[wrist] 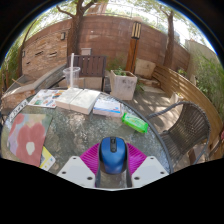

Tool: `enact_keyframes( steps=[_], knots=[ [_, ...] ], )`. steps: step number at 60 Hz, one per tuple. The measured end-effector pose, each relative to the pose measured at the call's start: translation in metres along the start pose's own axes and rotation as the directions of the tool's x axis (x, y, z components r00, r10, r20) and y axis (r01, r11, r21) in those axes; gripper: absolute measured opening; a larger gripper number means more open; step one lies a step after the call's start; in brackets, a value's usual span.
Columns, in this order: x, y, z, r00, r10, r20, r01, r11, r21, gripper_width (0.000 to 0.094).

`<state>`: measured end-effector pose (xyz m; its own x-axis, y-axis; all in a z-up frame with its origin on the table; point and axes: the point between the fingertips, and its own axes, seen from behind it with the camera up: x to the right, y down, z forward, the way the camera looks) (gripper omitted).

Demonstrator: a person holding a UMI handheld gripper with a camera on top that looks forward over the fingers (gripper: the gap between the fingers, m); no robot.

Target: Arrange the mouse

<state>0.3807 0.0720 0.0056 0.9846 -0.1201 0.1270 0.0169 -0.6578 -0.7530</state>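
- Outdoors, a blue mouse is seen between the two fingers of the tool, with the magenta pads showing at both of its sides.
- The pads appear to press on the mouse from left and right, so it is taken as pinched; its lower end is cut off behind the fingers.
- A dark line along the middle of the mouse is noted, probably a wheel; too small to be sure.
- The mouse is held just above the near edge of a round glass desk.
- A green object is seen on the desk just ahead of the fingers, to the right; its kind cannot be made out.
- Further back, flat white boxes and a clear container are seen.
- A colourful sheet is seen at the left, partly cut off.
- A white crate with plants, a brick wall and a metal chair are noted beyond the desk.
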Motion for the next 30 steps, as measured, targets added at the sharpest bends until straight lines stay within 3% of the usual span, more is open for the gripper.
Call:
enact_keyframes(
  steps=[8, 18, 24, 30],
  knots=[
    [-0.003, -0.070, -0.054, 0.995, 0.052, -0.083, -0.041, 0.991, 0.128, 0.0353],
    [-0.082, -0.193, -0.139, 0.994, 0.104, -0.023, -0.088, 0.925, 0.370, 0.0351],
    [-0.165, -0.207, -0.148, 0.997, 0.055, 0.061, -0.074, 0.922, 0.380, 0.0351],
    [-0.248, -0.159, -0.112, 0.990, 0.010, 0.141, -0.049, 0.960, 0.276, 0.0349]
  ],
)
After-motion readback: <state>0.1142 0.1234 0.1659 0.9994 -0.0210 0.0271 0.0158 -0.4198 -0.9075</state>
